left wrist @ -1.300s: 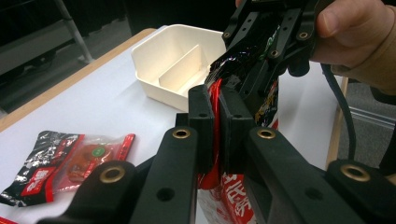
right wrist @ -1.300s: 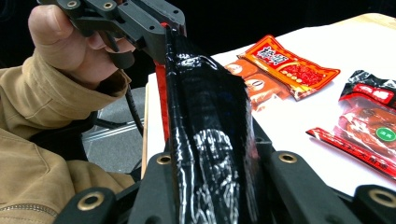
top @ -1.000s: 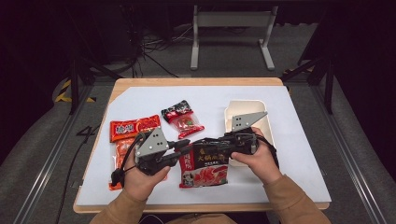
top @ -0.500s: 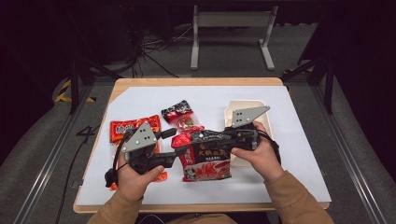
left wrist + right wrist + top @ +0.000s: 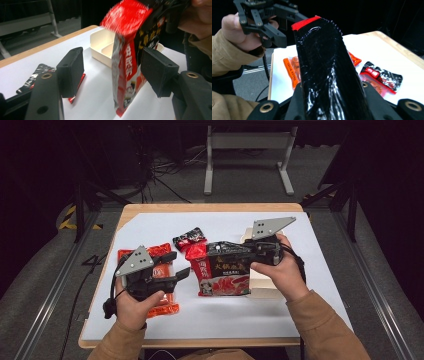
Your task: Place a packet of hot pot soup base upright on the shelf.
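Showing red and black with printed lettering: large pouch (image 5: 223,274). Lying orange-red with pale print: flat packet (image 5: 161,270); lying black and red: small packet (image 5: 190,238). Sitting cream: tray (image 5: 105,47), on white tabletop (image 5: 225,315) edged in wood.

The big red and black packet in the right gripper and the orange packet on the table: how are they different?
The big red and black packet hangs lifted, clamped at its top edge by the right gripper; the orange packet lies flat on the table, partly under the left gripper. The big packet looks larger. Both are glossy sealed food packets.
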`<state>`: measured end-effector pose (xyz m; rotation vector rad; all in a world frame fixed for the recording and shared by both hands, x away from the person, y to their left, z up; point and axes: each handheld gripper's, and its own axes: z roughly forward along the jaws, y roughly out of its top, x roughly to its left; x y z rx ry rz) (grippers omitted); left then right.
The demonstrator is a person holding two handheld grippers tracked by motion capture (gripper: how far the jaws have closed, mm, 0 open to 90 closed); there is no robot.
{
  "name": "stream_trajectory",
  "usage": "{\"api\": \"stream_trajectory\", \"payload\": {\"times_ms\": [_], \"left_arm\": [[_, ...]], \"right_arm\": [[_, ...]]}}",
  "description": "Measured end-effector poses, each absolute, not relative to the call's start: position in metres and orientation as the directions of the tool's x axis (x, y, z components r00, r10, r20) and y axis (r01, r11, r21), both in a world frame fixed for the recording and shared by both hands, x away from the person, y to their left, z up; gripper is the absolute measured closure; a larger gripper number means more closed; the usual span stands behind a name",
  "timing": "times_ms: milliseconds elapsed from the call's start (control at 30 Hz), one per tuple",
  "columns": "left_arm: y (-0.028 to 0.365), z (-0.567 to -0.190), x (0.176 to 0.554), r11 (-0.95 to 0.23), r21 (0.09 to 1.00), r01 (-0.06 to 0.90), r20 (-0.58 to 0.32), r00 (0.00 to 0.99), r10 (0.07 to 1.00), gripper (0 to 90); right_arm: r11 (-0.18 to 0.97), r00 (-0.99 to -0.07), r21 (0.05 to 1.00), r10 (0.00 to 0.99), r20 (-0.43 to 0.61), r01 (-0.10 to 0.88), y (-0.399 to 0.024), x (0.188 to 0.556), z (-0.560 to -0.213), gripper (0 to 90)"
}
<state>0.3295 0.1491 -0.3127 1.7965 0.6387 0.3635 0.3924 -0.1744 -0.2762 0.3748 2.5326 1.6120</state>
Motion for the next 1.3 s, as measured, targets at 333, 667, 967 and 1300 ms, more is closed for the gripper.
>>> {"api": "stream_trajectory", "payload": {"times_ms": [333,667,967,1300], "left_arm": [[0.156,-0.318,0.335,-0.212,0.937,0.276,-0.093,0.785,0.612,36.5],[0.162,-0.320,0.339,-0.203,0.933,0.296,-0.111,0.775,0.622,36.4],[0.167,-0.322,0.343,-0.194,0.931,0.309,-0.122,0.765,0.633,36.4],[0.170,-0.324,0.345,-0.186,0.929,0.319,-0.131,0.757,0.641,36.4]], "right_arm": [[0.385,-0.952,0.915,0.306,-0.006,0.118,-0.184,0.407,-0.257,77.4],[0.384,-0.939,0.918,0.342,-0.045,0.096,-0.199,0.427,-0.243,77.6],[0.400,-0.927,0.915,0.363,-0.096,0.062,-0.212,0.443,-0.235,77.6],[0.406,-0.908,0.912,0.400,-0.125,0.054,-0.229,0.462,-0.230,77.8]]}}
